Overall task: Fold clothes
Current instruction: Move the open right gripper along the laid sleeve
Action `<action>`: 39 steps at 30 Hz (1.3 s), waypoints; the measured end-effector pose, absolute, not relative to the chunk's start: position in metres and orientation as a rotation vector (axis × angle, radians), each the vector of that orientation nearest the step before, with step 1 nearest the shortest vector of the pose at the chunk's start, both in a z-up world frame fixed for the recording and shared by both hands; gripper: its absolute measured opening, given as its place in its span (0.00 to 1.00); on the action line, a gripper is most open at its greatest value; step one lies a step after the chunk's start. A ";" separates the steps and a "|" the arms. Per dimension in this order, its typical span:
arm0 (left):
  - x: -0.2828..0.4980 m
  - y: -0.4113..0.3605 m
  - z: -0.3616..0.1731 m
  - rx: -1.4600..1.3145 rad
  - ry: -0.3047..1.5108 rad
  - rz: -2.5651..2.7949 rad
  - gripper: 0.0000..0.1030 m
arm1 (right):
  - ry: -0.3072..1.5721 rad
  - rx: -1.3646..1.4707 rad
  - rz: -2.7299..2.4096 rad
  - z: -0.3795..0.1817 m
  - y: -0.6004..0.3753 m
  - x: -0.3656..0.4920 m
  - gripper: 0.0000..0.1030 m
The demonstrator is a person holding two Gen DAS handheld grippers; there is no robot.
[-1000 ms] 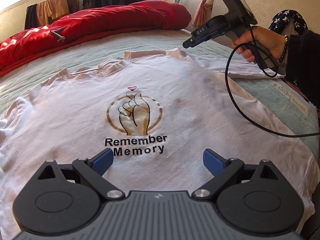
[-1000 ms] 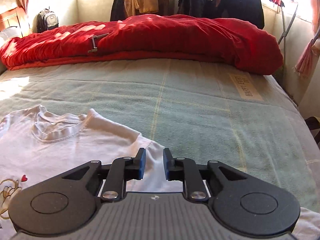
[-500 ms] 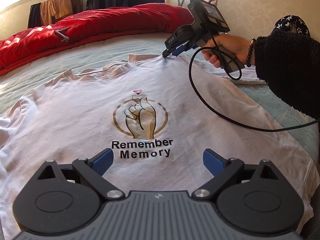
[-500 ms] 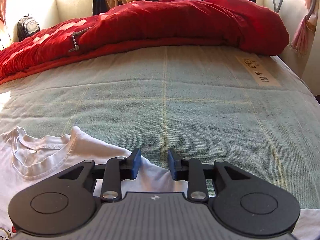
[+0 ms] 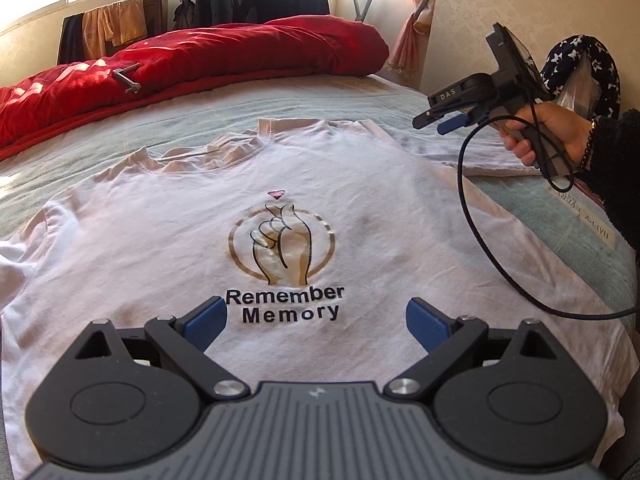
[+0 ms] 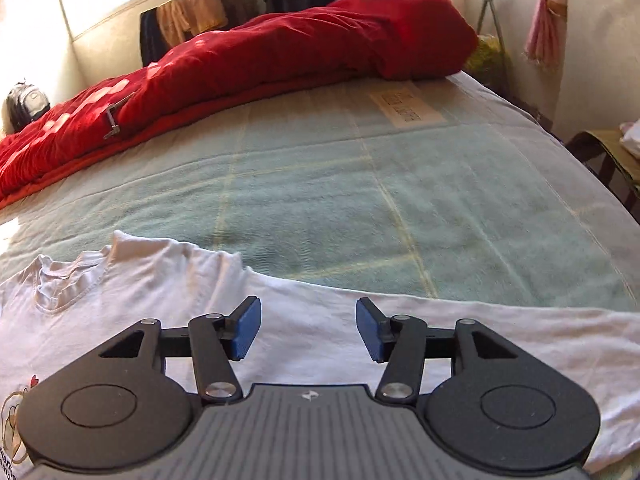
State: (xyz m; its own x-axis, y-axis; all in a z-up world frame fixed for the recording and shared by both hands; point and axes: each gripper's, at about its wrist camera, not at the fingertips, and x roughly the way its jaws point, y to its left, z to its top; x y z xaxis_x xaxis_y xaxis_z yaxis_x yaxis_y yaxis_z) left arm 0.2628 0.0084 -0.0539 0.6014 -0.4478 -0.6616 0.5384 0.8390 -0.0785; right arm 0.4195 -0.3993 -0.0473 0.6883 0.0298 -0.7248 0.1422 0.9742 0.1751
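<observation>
White T-shirt (image 5: 168,240) flat, green bedspread (image 6: 400,200)

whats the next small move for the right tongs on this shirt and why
Probably lower the right tongs onto the sleeve just below and pinch its edge. They are opening with nothing between them, above the white shirt, which lies flat and unfolded on the bed, so a sleeve fold seems first.

white printed T-shirt (image 5: 160,248), spread flat, face up
</observation>
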 end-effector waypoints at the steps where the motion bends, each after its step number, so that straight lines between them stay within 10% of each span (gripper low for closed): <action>1: 0.263 0.008 -0.055 0.137 0.731 -0.571 0.93 | 0.817 0.243 -0.091 -0.054 -0.411 0.417 0.56; 29: 0.262 0.006 -0.056 0.151 0.729 -0.556 0.93 | 0.779 0.386 -0.452 -0.065 -0.515 0.307 0.64; 39: 0.258 0.008 -0.050 0.149 0.706 -0.561 0.93 | 0.806 0.240 0.023 -0.031 -0.380 0.344 0.69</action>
